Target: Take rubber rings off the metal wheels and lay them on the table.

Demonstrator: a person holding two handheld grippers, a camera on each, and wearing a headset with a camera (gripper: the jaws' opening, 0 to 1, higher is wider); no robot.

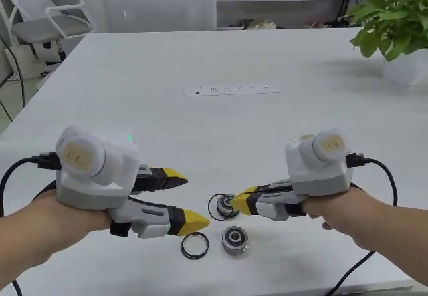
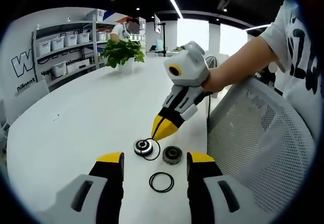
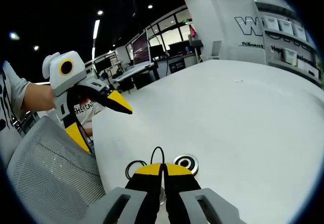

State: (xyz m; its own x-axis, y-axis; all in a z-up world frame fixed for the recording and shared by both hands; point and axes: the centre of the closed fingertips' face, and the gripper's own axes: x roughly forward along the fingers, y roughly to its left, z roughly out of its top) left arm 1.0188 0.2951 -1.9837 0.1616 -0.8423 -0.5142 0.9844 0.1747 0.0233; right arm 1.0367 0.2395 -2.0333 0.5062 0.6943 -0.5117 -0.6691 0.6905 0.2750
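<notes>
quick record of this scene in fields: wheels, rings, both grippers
left hand-held gripper: open, holding nothing, above the table
right hand-held gripper: shut on rubber ring
rubber ring: partly off first wheel
second wheel: on the table, nearer the person
loose ring: flat on the table beside second wheel

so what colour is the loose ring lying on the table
Black. The thin round rubber ring lying loose shows best in the left gripper view.

Left gripper [image 1: 190,198] agape, right gripper [image 1: 242,201] closed
</notes>
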